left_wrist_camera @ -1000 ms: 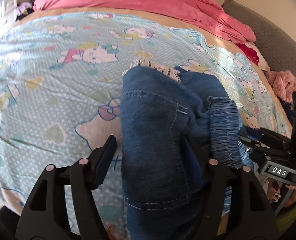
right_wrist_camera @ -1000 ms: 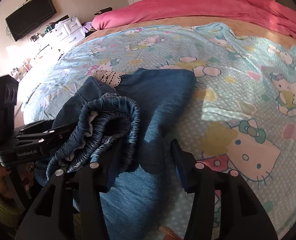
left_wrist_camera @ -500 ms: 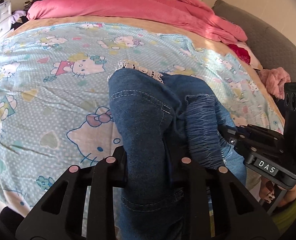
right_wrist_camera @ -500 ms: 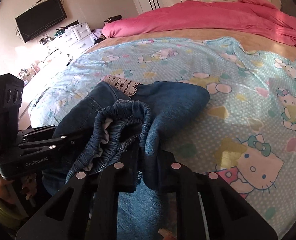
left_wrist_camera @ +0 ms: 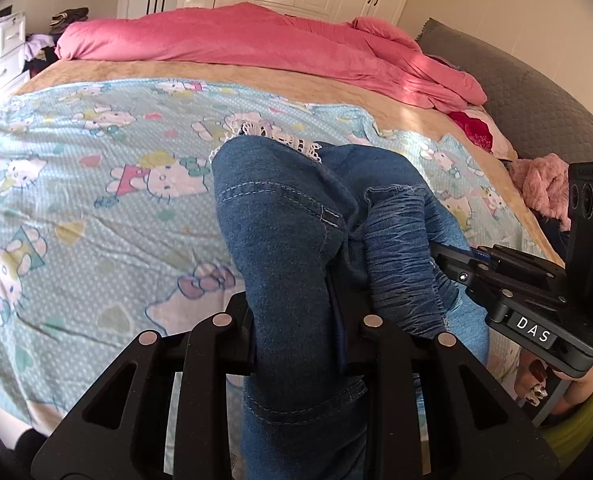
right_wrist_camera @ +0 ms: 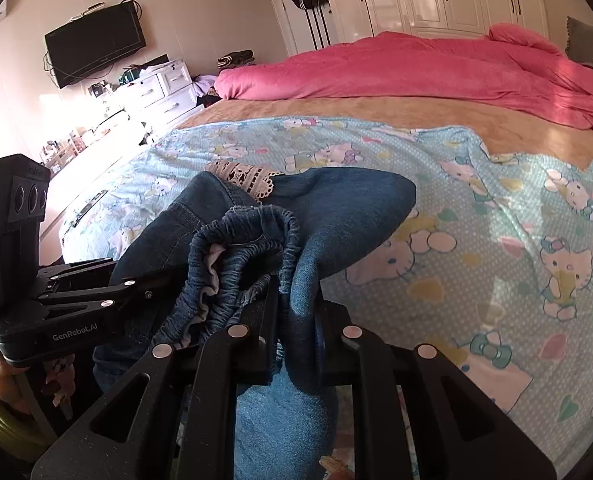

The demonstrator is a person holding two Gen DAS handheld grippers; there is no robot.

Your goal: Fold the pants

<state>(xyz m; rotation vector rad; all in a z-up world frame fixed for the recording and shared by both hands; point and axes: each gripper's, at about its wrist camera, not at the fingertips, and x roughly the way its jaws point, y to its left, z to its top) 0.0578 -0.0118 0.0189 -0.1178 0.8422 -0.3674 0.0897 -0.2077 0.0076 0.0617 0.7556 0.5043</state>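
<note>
Denim pants (left_wrist_camera: 288, 240) fill the centre of the left wrist view, bunched and lifted off the bed (left_wrist_camera: 76, 208), w/ a lace trim (left_wrist_camera: 272, 136) at the top of the heap. Left gripper (left_wrist_camera: 294, 332) has its fingers clenched on a thick fold of leg fabric at lower centre. Right-hand tool sits at the right edge of frame, biting the gathered waistband (left_wrist_camera: 404, 272).

Right wrist view: right gripper (right_wrist_camera: 296, 332) fingers are clamped on denim just beside the elastic waistband (right_wrist_camera: 248, 256), lower centre. Left tool comes in from the left edge, also on the pants (right_wrist_camera: 336, 208). Pink duvet (right_wrist_camera: 416, 68) lies along the top of frame.

Progress, as I read it: early. Both ends are gripped but the cloth is a crumpled lump, not laid flat; no neat fold shows yet. Spreading, aligning legs & folding all look left to do.
</note>
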